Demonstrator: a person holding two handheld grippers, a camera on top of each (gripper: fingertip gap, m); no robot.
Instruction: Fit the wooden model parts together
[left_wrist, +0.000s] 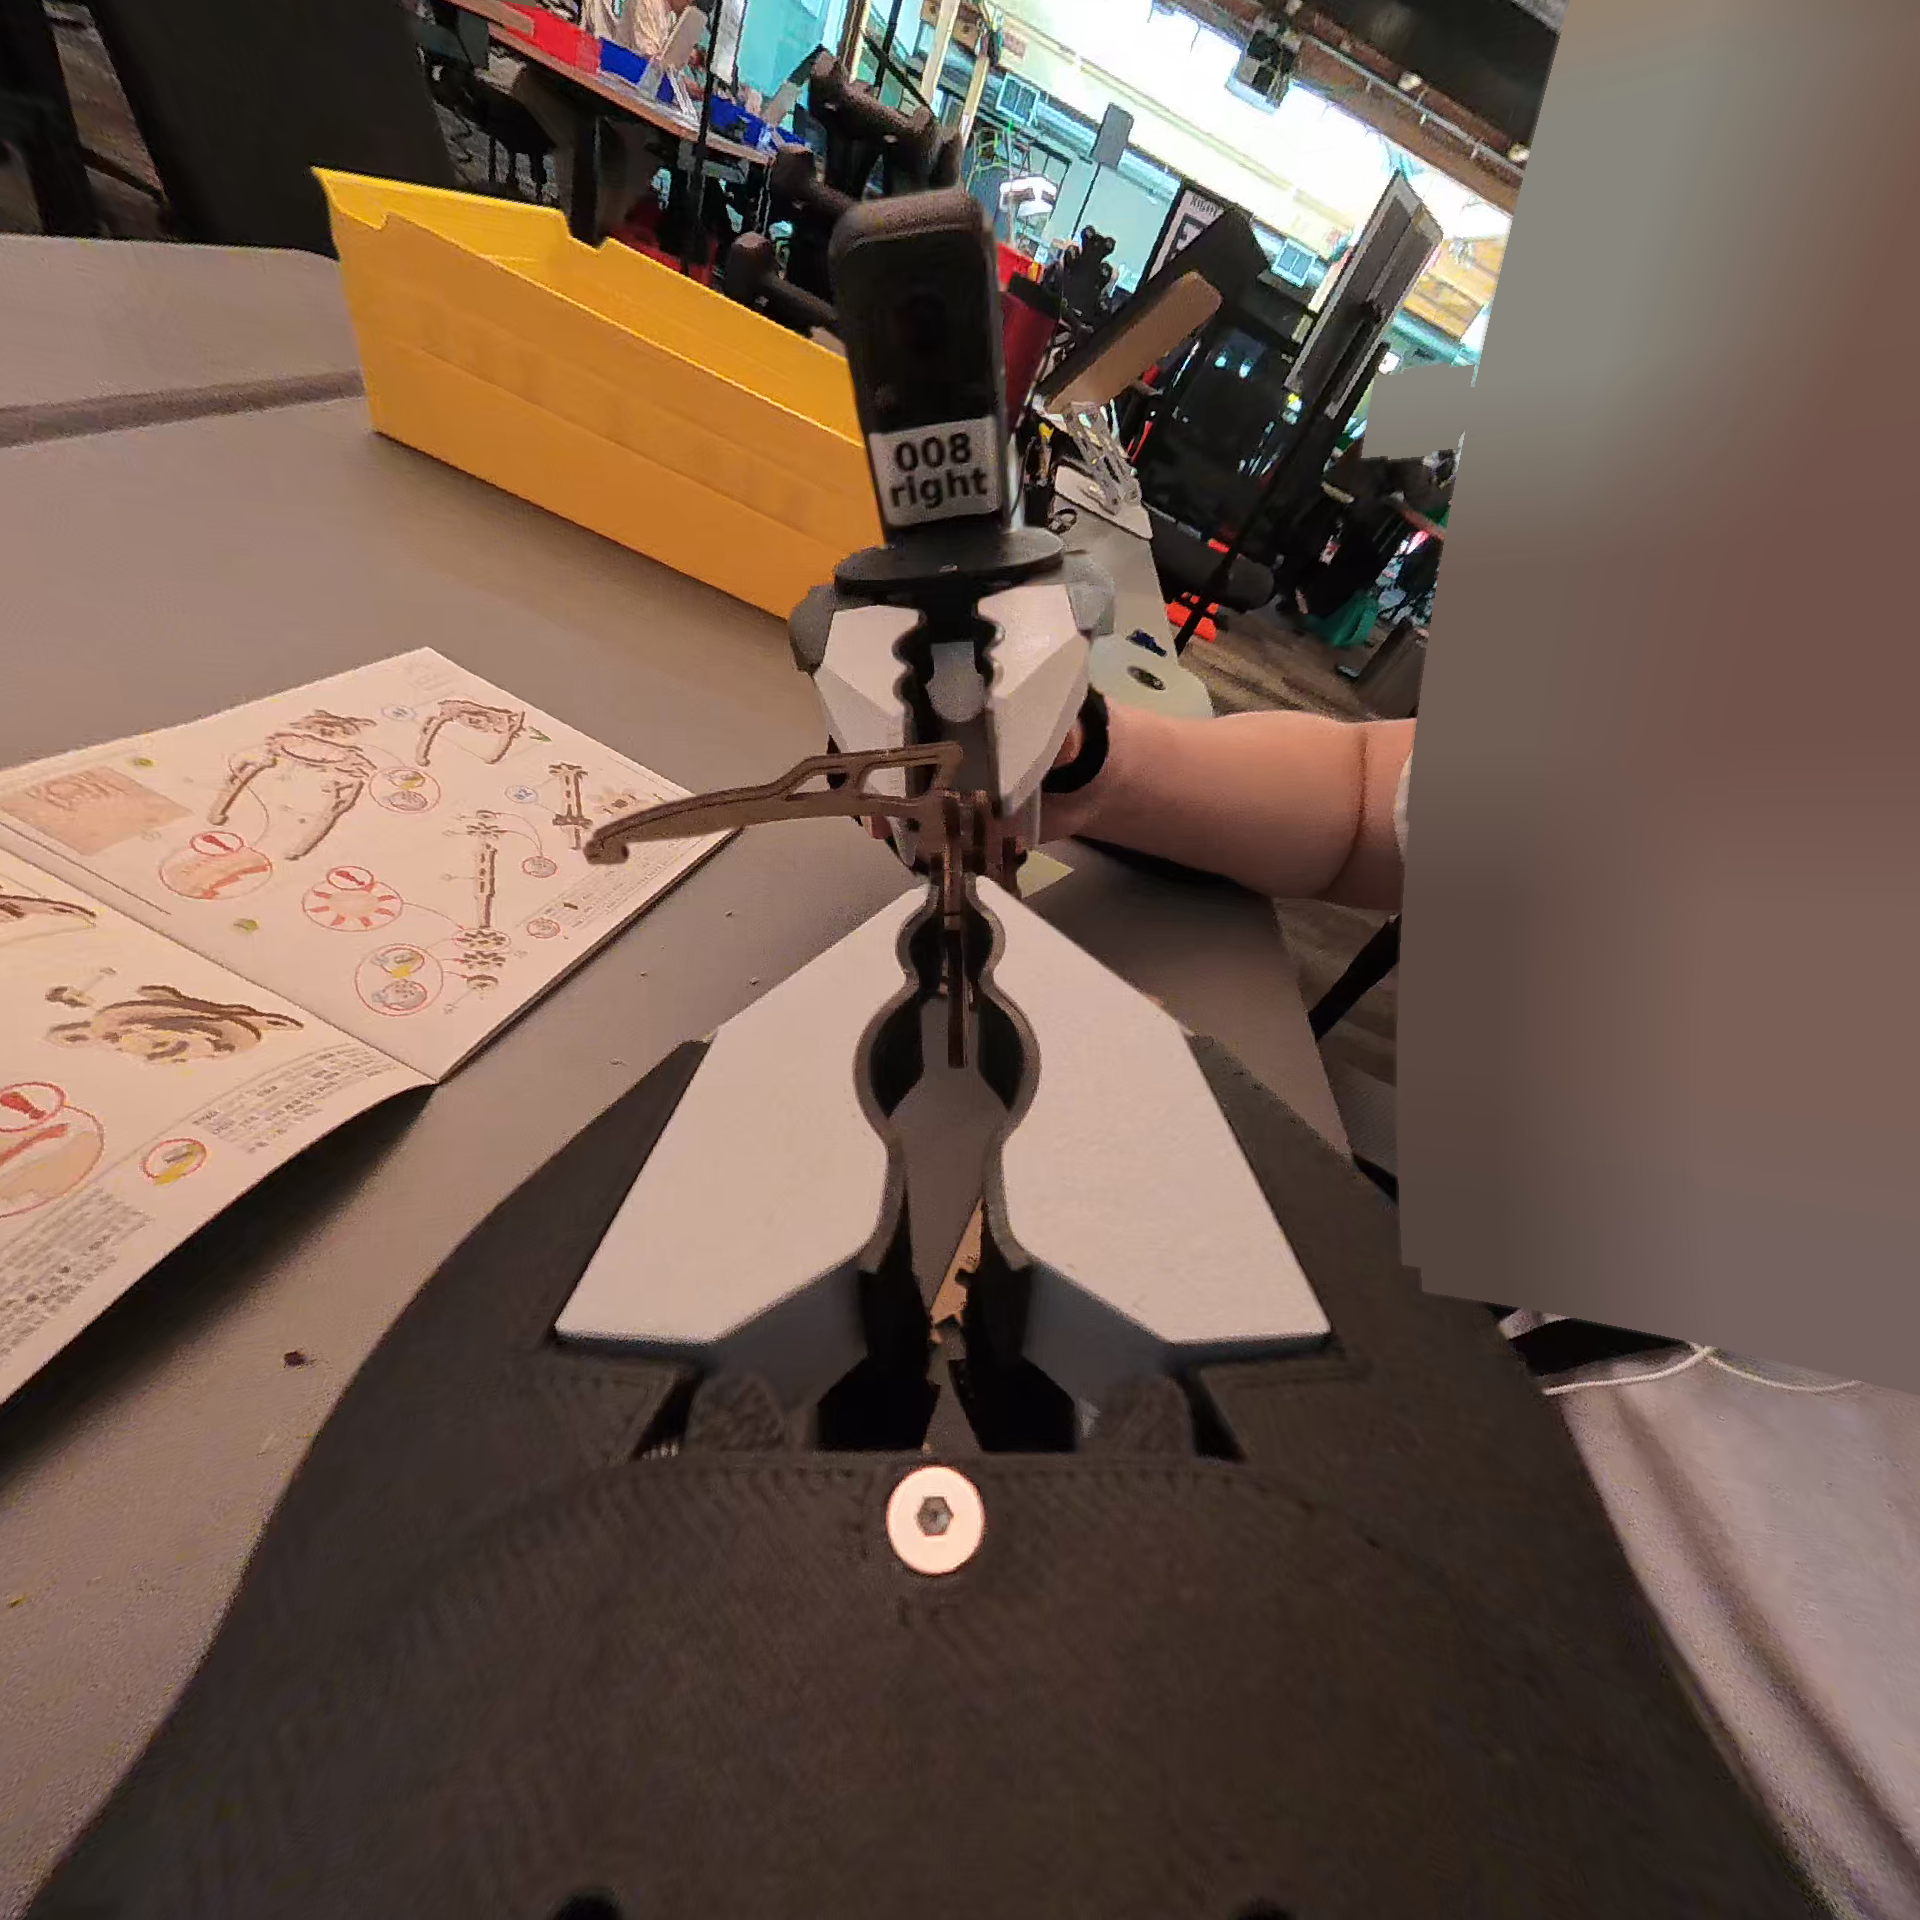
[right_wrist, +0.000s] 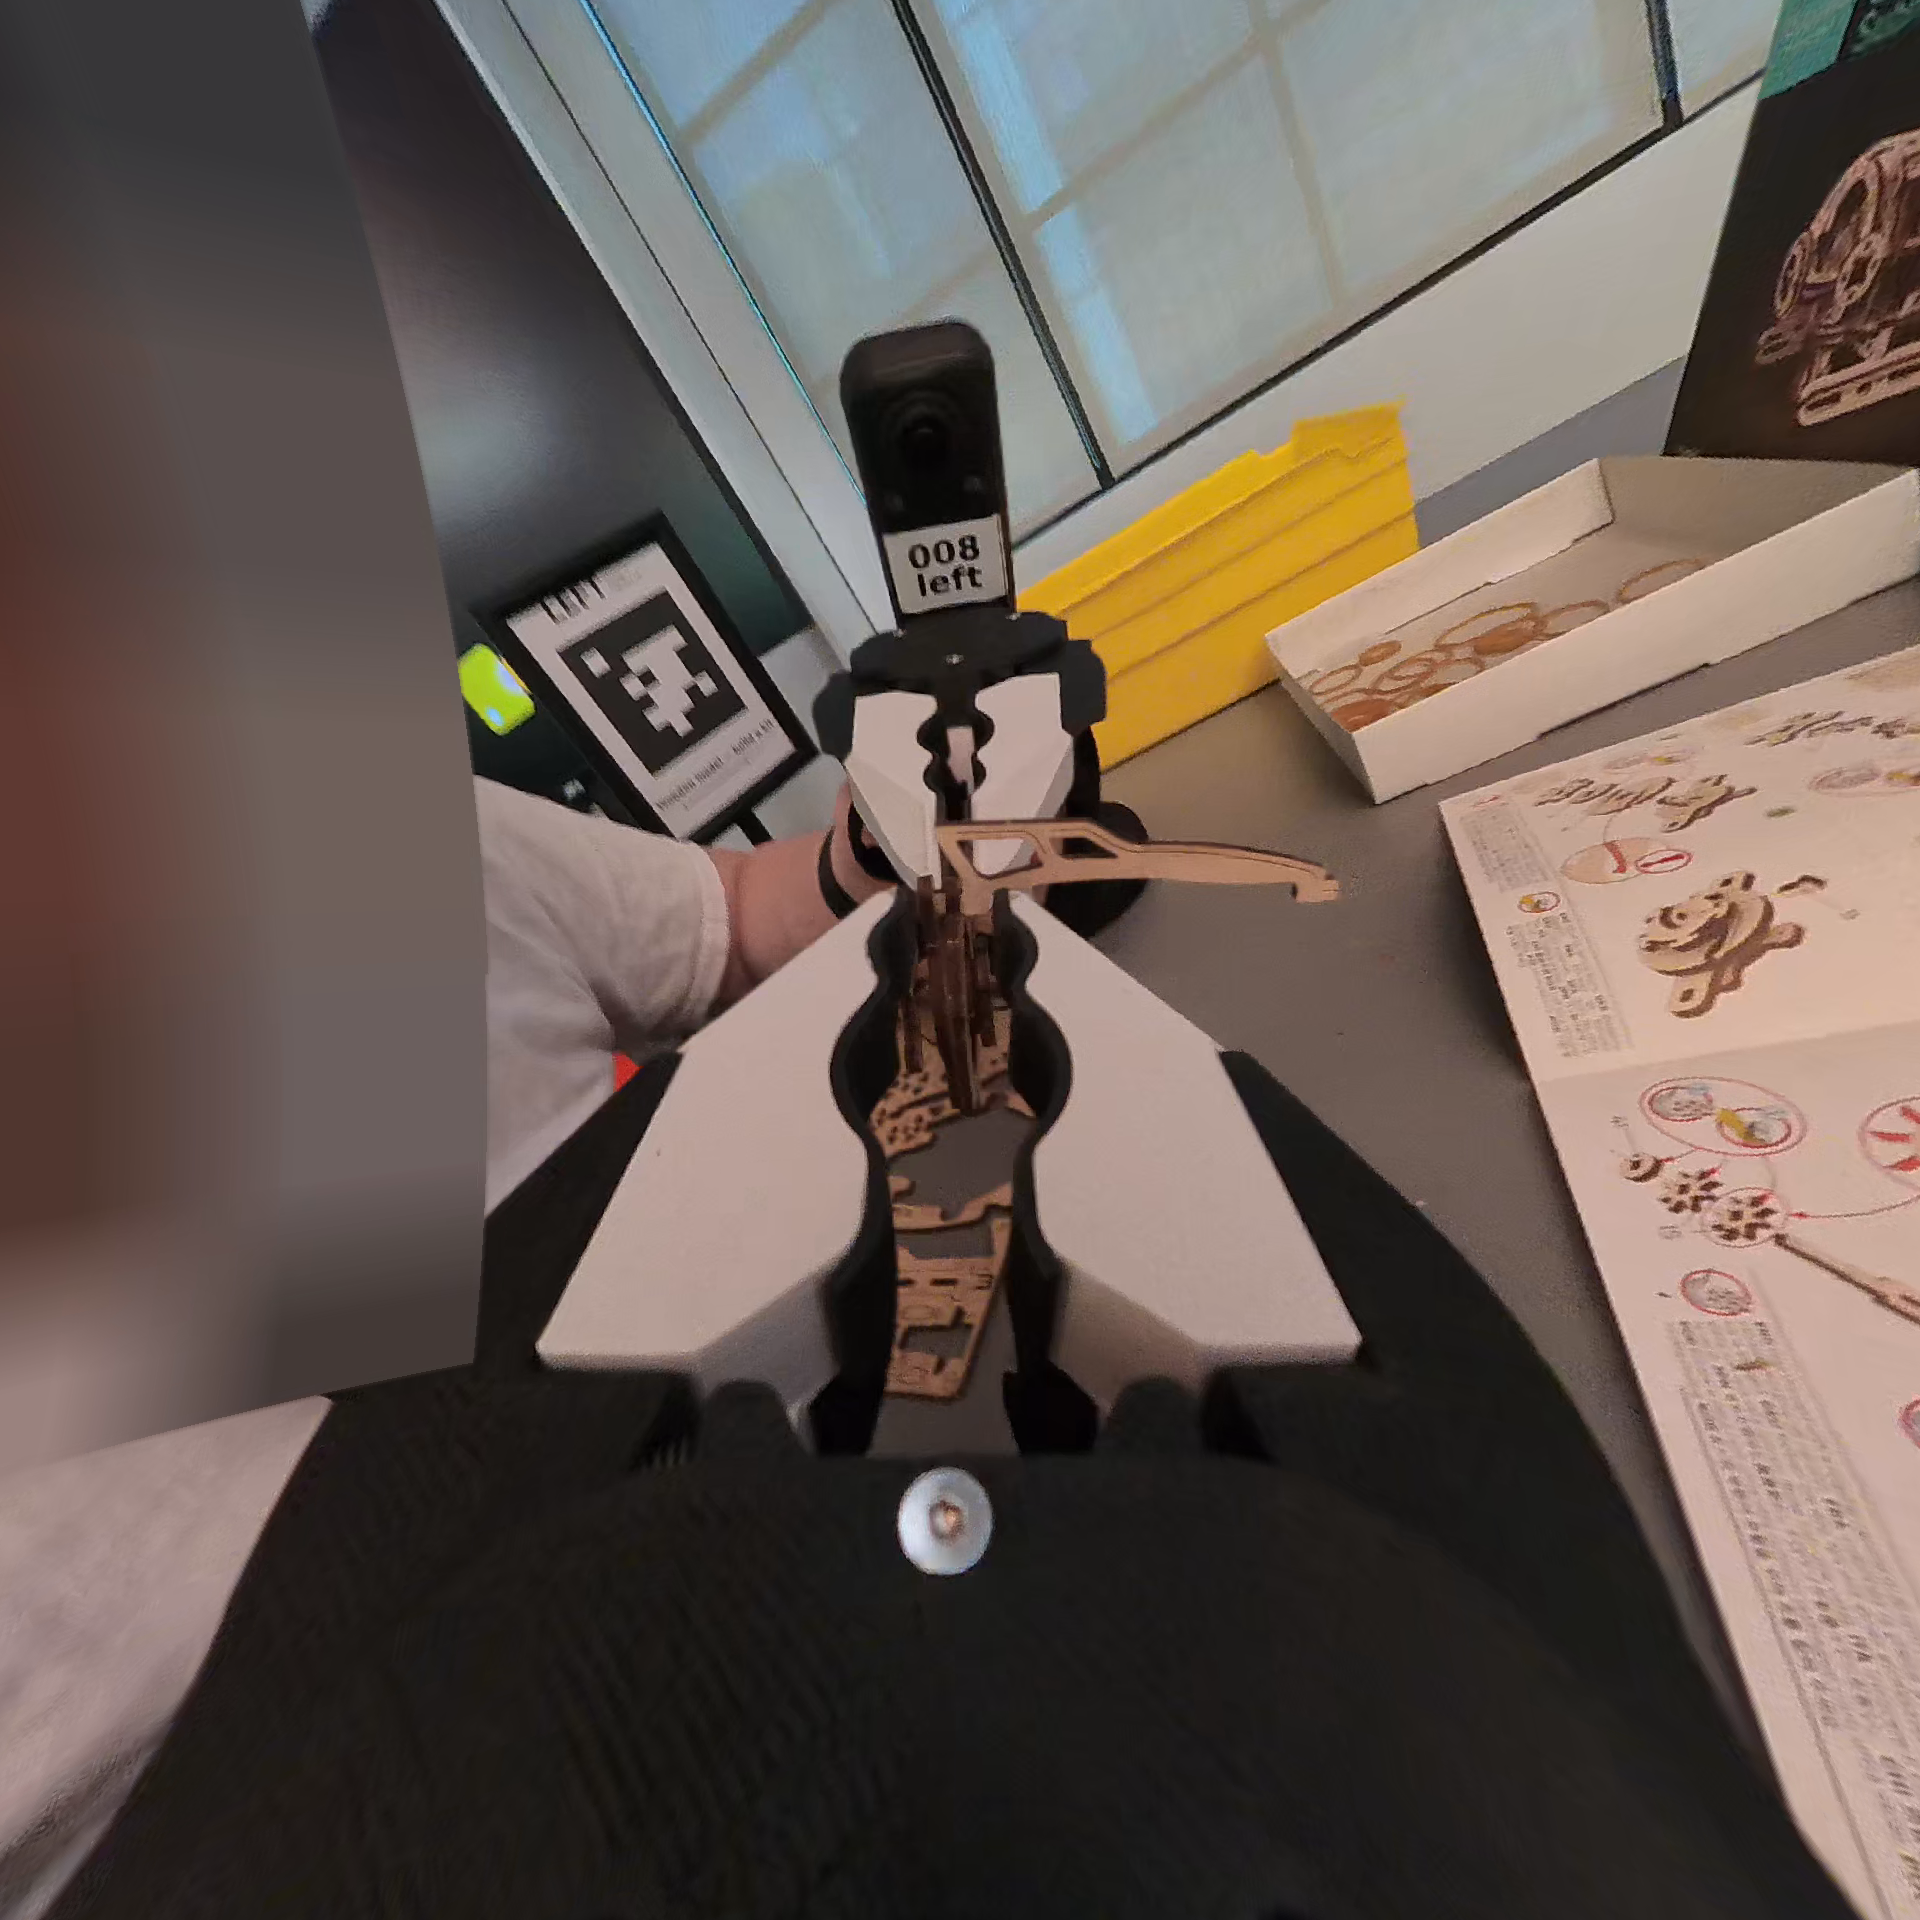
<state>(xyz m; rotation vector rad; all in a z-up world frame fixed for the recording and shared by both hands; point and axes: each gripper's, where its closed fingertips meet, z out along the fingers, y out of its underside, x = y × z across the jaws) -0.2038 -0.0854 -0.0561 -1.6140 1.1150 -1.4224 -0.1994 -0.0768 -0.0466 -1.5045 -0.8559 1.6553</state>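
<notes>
Both grippers meet tip to tip above the grey table (left_wrist: 260, 540), each shut on the same small wooden model assembly (left_wrist: 951, 862). In the left wrist view my left gripper (left_wrist: 951, 902) pinches a thin wooden plate seen edge-on, and the right gripper (left_wrist: 961, 826) faces it. A long curved wooden arm (left_wrist: 769, 805) sticks out to the left from the joint. In the right wrist view my right gripper (right_wrist: 948, 914) clamps a stack of dark wooden plates (right_wrist: 945, 987); the arm (right_wrist: 1143, 862) points right, in front of the left gripper (right_wrist: 951, 868). A flat perforated wooden part (right_wrist: 935, 1299) shows between the right fingers.
An open instruction booklet (left_wrist: 312, 883) lies on the table, also in the right wrist view (right_wrist: 1714, 1039). A yellow bin (left_wrist: 582, 395) stands behind it. A white tray (right_wrist: 1340, 717) of wooden sheets and the dark model box (right_wrist: 1829, 229) stand at the back. A person's forearm (left_wrist: 1226, 800) is close. Left and right tips are no more than a few centimetres apart.
</notes>
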